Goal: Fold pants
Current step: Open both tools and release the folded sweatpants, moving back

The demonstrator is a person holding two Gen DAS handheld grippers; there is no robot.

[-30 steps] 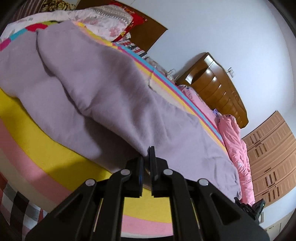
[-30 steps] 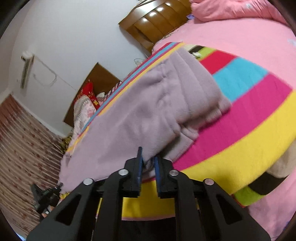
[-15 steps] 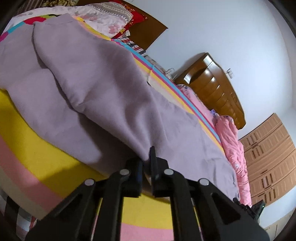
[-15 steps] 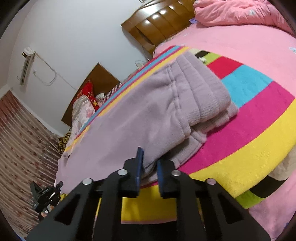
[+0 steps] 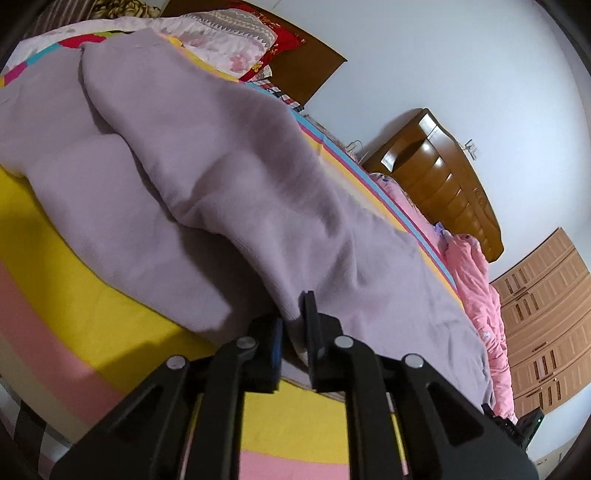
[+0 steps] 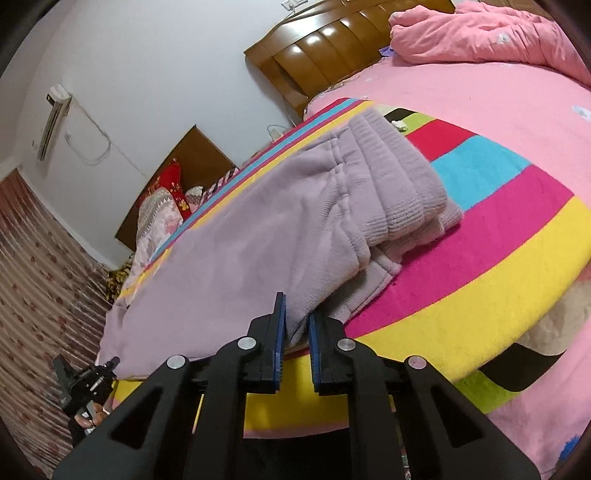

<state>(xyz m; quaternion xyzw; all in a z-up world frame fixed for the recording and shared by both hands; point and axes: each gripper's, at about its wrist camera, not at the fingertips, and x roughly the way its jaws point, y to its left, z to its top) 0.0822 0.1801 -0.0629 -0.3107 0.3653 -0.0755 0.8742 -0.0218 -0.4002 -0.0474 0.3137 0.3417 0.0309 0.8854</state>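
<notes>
Lilac fleece pants lie lengthwise on a striped blanket on the bed, one leg laid over the other. My left gripper is shut on the near edge of the upper leg and holds it slightly raised. In the right wrist view the pants end in a ribbed waistband at the right. My right gripper is shut on the near edge of the fabric by the waist. The left gripper also shows in the right wrist view, at the far end of the pants.
A pink quilt is bunched at the wooden headboard. A second headboard and pillows stand beyond the pants. A wooden wardrobe is at the right. A patterned curtain hangs at the left.
Both grippers have stayed shut on the pants' near edge and lifted it a little. The fabric between the left fingers now bulges more and the upper leg has risen.
</notes>
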